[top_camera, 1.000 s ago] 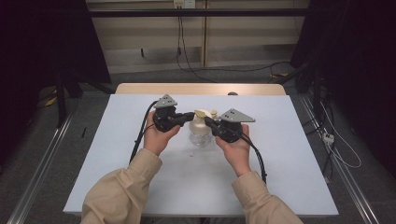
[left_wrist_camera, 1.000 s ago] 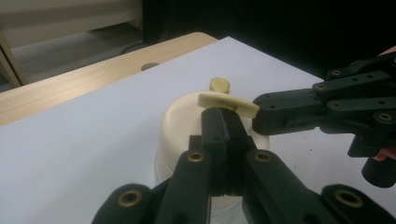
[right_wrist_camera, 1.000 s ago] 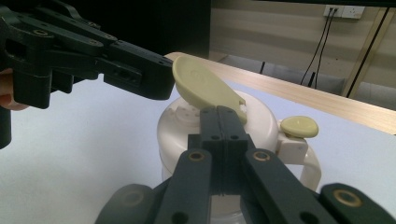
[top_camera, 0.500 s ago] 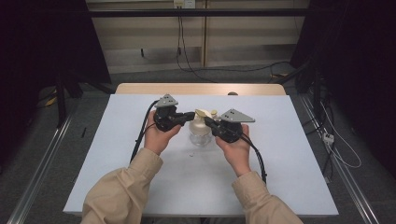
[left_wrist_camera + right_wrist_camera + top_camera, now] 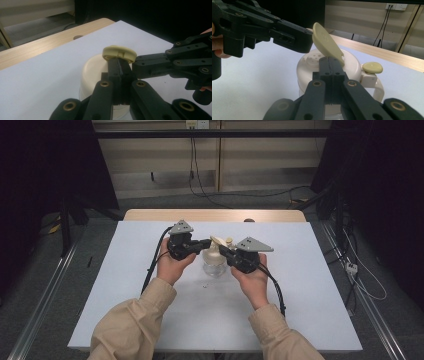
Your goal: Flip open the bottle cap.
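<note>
Jar (image 5: 214,265) with cream lid (image 5: 352,65) sits mid-surface (image 5: 300,310) between both grippers. Left gripper (image 5: 121,68): jaws pressed together under the yellow flip cap (image 5: 119,53). Right gripper (image 5: 331,65): jaws together at the raised cap's base (image 5: 327,42); whether either pinches it, cannot tell. Small yellow knob (image 5: 372,67) on jar's side handle.

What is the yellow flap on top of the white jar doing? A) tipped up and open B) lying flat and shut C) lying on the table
A: in the right gripper view the yellow flap stands tilted above the white jar, baring small holes in the top.
</note>
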The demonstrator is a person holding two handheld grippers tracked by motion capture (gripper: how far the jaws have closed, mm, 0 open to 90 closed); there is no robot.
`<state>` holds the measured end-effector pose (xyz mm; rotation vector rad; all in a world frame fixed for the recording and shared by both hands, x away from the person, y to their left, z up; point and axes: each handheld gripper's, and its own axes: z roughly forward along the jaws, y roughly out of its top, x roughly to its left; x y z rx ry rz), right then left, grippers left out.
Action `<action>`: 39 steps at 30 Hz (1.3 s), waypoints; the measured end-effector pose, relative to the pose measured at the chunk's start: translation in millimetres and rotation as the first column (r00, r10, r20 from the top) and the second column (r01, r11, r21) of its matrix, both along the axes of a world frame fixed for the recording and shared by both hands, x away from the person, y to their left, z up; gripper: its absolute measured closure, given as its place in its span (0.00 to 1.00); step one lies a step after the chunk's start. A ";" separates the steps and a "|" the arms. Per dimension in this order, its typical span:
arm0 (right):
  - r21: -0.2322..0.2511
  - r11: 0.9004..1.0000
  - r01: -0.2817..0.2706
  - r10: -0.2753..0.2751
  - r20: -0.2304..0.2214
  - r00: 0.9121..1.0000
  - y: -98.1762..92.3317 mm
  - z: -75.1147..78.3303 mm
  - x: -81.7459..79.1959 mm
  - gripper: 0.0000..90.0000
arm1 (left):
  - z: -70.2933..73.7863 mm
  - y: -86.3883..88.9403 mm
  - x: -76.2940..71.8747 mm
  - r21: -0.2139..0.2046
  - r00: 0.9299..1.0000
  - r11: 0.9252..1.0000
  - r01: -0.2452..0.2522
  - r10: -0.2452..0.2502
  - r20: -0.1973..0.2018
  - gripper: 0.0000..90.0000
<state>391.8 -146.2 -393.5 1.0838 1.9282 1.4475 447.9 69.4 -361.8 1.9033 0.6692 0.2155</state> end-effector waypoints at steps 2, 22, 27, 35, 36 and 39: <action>-0.002 1.000 -0.001 0.001 0.001 1.000 0.0 -0.1 0.0 1.00 | 0.4 -0.7 0.0 -0.002 1.000 1.000 0.001 -0.001 -0.001 1.00; -0.002 1.000 -0.002 0.002 0.005 1.000 -0.2 -0.4 -0.5 1.00 | 0.1 -2.5 0.9 -0.003 1.000 1.000 0.003 -0.003 -0.004 1.00; 0.000 1.000 -0.003 0.003 0.004 1.000 -0.3 -0.4 -0.6 1.00 | 1.1 -3.2 1.2 -0.001 1.000 1.000 0.002 -0.002 0.000 1.00; 0.000 1.000 -0.003 0.003 0.005 1.000 0.0 -0.3 -1.0 1.00 | 2.5 -4.4 1.2 -0.001 1.000 1.000 0.004 -0.004 0.002 1.00; -0.001 1.000 -0.004 0.004 0.005 1.000 0.0 -0.3 -1.0 1.00 | 2.6 -4.4 1.3 -0.003 1.000 1.000 0.004 -0.004 0.002 1.00; -0.001 1.000 -0.003 0.003 0.005 1.000 0.0 -0.3 -1.1 1.00 | 2.9 -4.8 1.6 -0.006 1.000 1.000 0.004 -0.004 0.002 1.00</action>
